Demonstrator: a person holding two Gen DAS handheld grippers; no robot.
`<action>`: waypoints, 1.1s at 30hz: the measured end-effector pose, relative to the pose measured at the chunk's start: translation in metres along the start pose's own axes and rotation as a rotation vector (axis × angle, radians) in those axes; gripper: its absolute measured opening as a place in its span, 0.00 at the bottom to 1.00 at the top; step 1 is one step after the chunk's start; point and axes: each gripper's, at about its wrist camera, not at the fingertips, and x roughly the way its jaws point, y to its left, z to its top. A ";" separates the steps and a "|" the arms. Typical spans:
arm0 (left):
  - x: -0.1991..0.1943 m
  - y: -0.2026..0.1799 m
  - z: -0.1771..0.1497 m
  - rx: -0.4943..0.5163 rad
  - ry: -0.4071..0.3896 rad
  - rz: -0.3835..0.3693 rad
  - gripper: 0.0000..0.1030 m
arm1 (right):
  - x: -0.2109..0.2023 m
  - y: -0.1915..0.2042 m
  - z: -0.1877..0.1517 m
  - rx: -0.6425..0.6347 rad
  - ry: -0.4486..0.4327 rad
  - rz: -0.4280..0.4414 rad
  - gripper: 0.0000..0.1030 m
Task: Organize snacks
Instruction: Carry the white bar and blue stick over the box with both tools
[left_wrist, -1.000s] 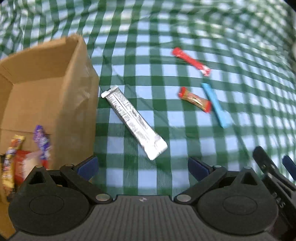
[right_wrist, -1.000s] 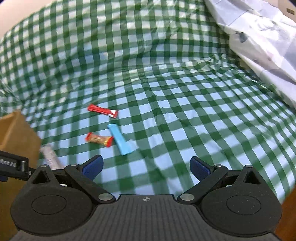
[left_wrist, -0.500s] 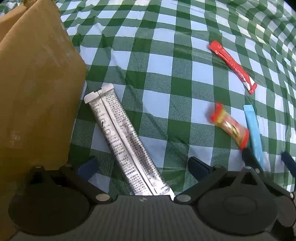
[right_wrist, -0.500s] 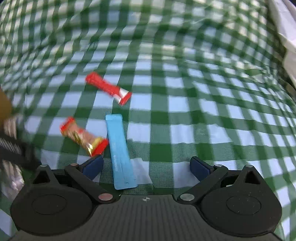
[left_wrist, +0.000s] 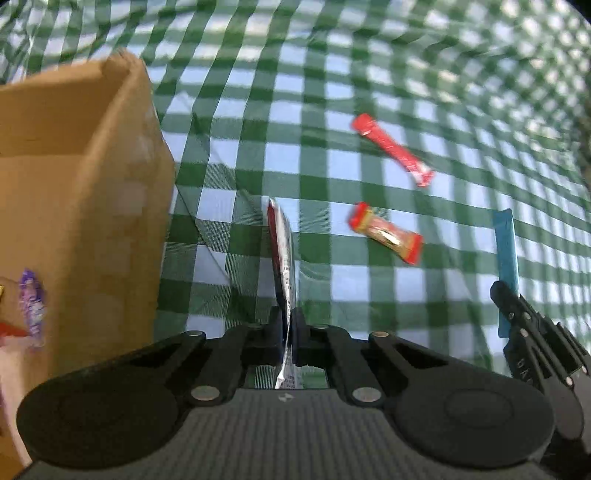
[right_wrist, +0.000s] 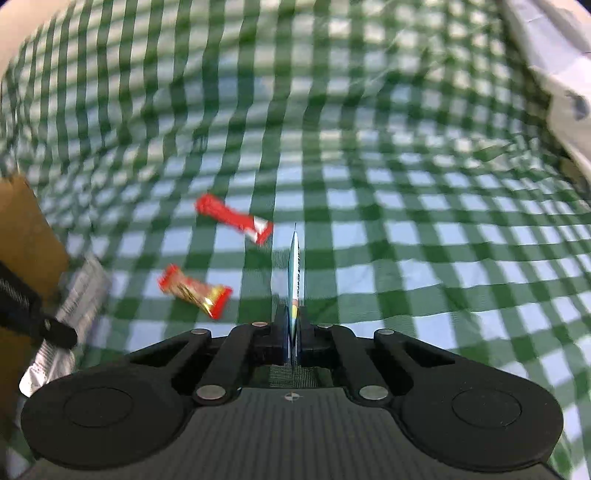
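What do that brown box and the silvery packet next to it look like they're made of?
The brown box looks like plain corrugated cardboard: matte tan walls, soft folded edges, no gloss. The silvery packet appears to be thin metallised foil or plastic film: it shines grey, crinkles, and has fine print on it. In the left wrist view it is pinched edge-on, thin as a sheet, so it is likely a flexible wrapper, though blur leaves that open.

Left gripper (left_wrist: 287, 325), right gripper (right_wrist: 293, 325): both clamped

Each camera sits on its own gripper, low and close over the green checked cloth (left_wrist: 229, 155), the left one looking steeply down beside the brown box (left_wrist: 74, 206), the right one looking farther out, and both see the red stick (left_wrist: 391, 149) (right_wrist: 232, 218).
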 end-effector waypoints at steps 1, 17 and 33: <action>-0.011 0.002 -0.004 0.006 -0.009 -0.015 0.04 | -0.011 0.002 0.001 0.009 -0.017 -0.003 0.03; -0.197 0.106 -0.093 -0.044 -0.157 -0.066 0.03 | -0.202 0.105 -0.027 0.051 -0.077 0.105 0.03; -0.286 0.267 -0.205 -0.219 -0.271 -0.021 0.03 | -0.292 0.262 -0.077 -0.146 0.047 0.333 0.03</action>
